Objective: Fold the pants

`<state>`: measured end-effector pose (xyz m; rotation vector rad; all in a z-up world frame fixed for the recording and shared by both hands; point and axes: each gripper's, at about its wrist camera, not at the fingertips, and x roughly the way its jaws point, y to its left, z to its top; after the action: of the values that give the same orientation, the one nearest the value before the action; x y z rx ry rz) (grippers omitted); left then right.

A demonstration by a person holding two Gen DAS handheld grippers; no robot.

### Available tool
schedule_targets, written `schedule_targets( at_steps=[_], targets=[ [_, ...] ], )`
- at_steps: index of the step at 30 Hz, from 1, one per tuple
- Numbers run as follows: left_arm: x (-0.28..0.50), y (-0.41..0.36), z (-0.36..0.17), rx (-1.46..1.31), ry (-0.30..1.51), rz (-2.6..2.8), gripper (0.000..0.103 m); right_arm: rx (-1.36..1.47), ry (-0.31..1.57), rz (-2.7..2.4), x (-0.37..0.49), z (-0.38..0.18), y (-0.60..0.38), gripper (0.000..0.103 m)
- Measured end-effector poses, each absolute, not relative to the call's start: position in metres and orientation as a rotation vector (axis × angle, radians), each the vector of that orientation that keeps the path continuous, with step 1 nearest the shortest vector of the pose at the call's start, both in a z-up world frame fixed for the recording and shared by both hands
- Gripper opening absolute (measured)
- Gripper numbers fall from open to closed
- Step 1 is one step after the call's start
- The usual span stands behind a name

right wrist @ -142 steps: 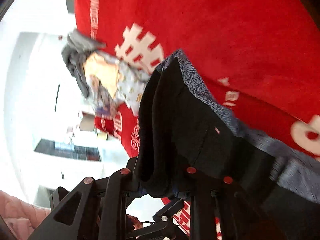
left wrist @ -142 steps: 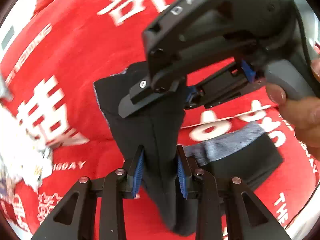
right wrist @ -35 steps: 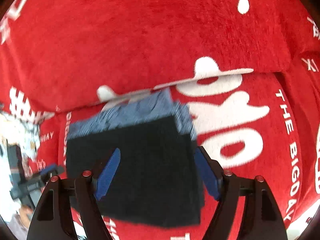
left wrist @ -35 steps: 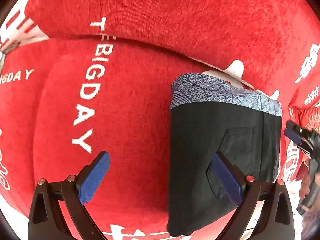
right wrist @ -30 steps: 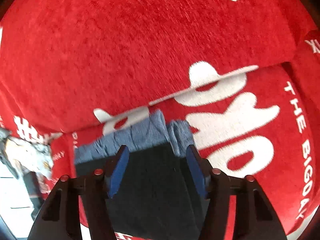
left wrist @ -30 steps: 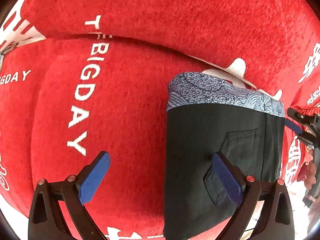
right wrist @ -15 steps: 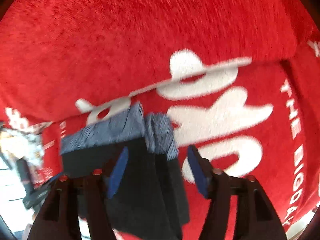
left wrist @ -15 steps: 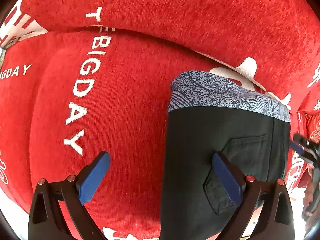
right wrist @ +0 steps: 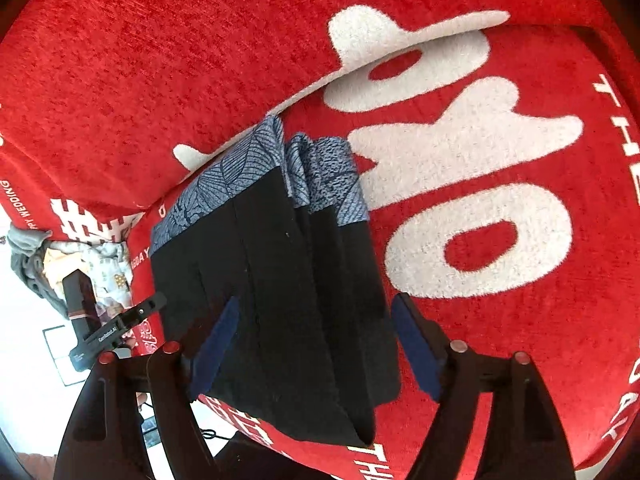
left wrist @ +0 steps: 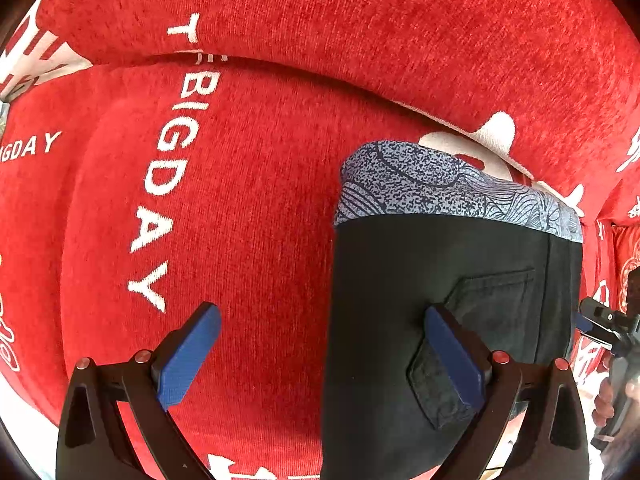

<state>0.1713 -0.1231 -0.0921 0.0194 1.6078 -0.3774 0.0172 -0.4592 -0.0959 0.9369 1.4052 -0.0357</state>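
Observation:
The black pants (left wrist: 432,280) with a blue patterned waistband lie folded in a compact stack on the red sofa seat. They also show in the right wrist view (right wrist: 280,280), with several layers at the right edge. My left gripper (left wrist: 320,356) is open and empty, its right finger over the pants' back pocket, its left finger over the bare seat. My right gripper (right wrist: 316,352) is open and empty, its fingers astride the near right part of the stack. The left gripper also shows in the right wrist view (right wrist: 116,328) at the stack's left.
The red sofa cover (left wrist: 240,200) has white lettering and a backrest behind the pants. A pile of grey and patterned clothes (right wrist: 60,264) lies at the seat's left end. The seat's front edge (right wrist: 280,436) is just below the stack.
Both grippers have let go of the pants, which now lie folded. In the last second the right gripper opened wider and shifted left over the stack; the left barely moved.

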Motion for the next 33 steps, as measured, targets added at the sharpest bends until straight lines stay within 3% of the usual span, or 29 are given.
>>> schedule_targets(
  at_steps=[5,15,32,33],
  targets=[
    [0.172,-0.124,-0.088,0.028,1.606,-0.382,0.102,0.943,1.417,-0.008,0.02,-0.101,-0.458,0.083],
    [0.177,-0.125,-0.105,-0.237,1.728,-0.663,0.102,1.009,1.42,0.111,0.012,-0.109,-0.482,0.084],
    [0.169,-0.171,-0.132,-0.144,1.694,-0.723,0.102,1.083,1.436,0.306,0.033,-0.149,-0.481,0.086],
    [0.169,-0.172,-0.131,-0.139,1.696,-0.71,0.102,1.075,1.451,0.286,0.034,-0.148,-0.481,0.083]
  ],
)
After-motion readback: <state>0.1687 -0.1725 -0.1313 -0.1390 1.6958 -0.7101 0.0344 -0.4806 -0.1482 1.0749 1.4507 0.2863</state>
